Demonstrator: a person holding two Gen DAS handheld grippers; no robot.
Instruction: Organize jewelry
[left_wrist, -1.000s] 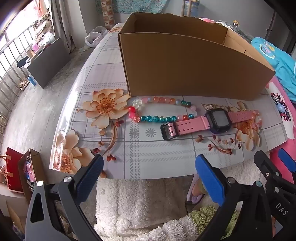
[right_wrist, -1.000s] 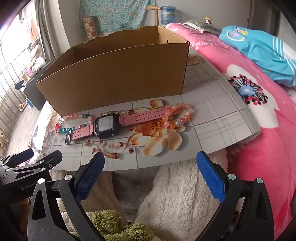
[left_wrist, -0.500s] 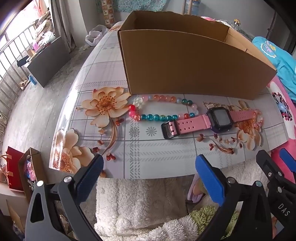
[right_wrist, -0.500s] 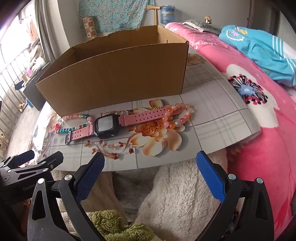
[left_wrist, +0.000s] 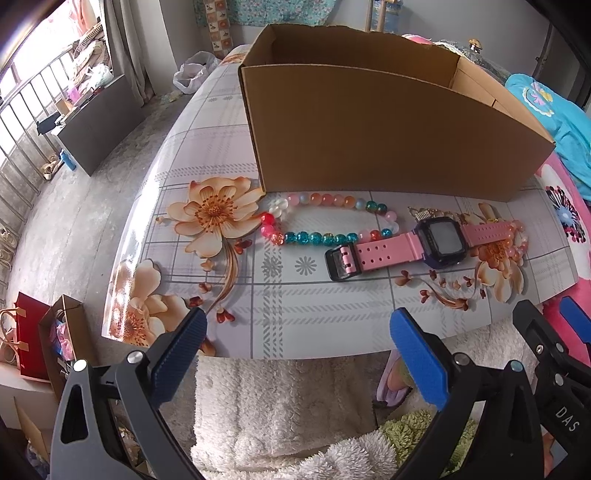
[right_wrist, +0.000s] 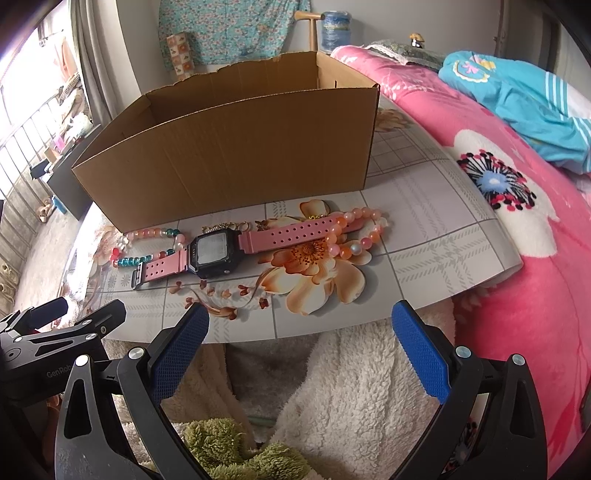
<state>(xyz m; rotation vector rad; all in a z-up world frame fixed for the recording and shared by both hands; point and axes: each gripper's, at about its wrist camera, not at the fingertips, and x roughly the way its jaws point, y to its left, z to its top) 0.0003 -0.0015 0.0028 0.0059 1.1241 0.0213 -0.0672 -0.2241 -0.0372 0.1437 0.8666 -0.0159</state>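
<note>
Before table edge (left_wrist: 295, 354): both grippers (left_wrist: 295, 343) agape

- The cardboard box (left_wrist: 388, 140) stands across the far part of the surface (left_wrist: 280, 306); its tall near wall blocks any straight reach toward the far edge.
- Just in front of that wall, the multicoloured bead bracelet (left_wrist: 325, 218), the pink watch (left_wrist: 424, 243) and the orange bead bracelet (right_wrist: 354, 236) lie in a row, filling the strip along the wall.
- Between that row and the near edge runs a bare band of surface, free for passage.
- The left corner, beside the box, is bare.
- Both left tongs (left_wrist: 295, 354) and right tongs (right_wrist: 299, 350) hang spread wide off the near edge, side by side.
- The box top is unlidded, free from above.
</note>
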